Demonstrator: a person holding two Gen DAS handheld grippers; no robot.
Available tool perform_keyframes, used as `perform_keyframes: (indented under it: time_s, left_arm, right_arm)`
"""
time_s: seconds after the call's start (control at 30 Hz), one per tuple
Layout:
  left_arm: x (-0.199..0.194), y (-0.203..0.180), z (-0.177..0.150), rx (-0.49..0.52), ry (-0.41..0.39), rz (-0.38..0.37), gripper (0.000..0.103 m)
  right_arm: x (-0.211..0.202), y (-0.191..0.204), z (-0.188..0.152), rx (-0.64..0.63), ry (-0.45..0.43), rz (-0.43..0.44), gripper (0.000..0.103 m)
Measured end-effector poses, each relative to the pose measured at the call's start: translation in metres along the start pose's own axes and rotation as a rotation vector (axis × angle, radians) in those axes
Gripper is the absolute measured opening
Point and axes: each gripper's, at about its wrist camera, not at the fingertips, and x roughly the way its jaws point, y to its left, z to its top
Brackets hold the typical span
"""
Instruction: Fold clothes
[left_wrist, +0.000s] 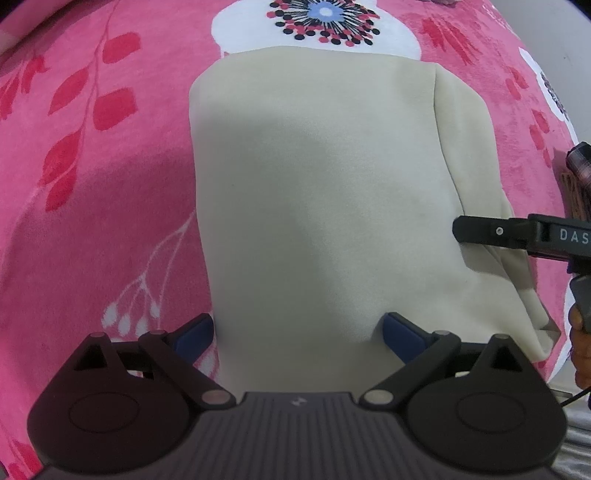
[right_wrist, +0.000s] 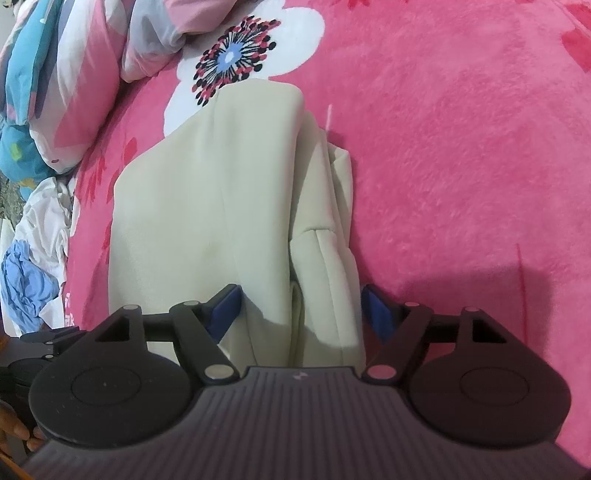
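A cream garment (left_wrist: 325, 192) lies folded into a long rectangle on the pink flowered blanket (left_wrist: 92, 229). My left gripper (left_wrist: 299, 332) stands open over its near end, with the flat cloth between the blue pads (left_wrist: 195, 334). One black finger of the right gripper (left_wrist: 480, 232) reaches in over the garment's layered right edge. In the right wrist view the garment (right_wrist: 207, 206) runs away from me, and my right gripper (right_wrist: 301, 306) is open astride its near folded edge. The cloth sits loose between those pads (right_wrist: 376, 314).
Bunched pink, blue and grey bedding (right_wrist: 62, 70) lies at the far left of the bed. White and blue clothes (right_wrist: 33, 254) are heaped beside it. The bed's edge and a pale surface (left_wrist: 554, 33) show at the right. A hand (left_wrist: 580, 350) holds the right gripper.
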Motion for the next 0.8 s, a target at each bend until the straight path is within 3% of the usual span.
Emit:
perform_keyframes:
  time_s: [0.53,0.7,0.8]
  left_arm:
    - [-0.007,0.021,-0.011,0.0,0.006,-0.03,0.1]
    - [-0.024,0.03,-0.02,0.036,-0.059,-0.038,0.094]
    - [-0.04,0.032,-0.036,0.071,-0.146,-0.032,0.093]
  right_arm:
    - [0.008,0.007,0.002,-0.014,0.02,-0.021,0.083]
    - [0.003,0.007,0.002,0.025,0.002,-0.014,0.084]
    - [-0.026,-0.003,-0.005,0.093,-0.104,-0.015,0.083]
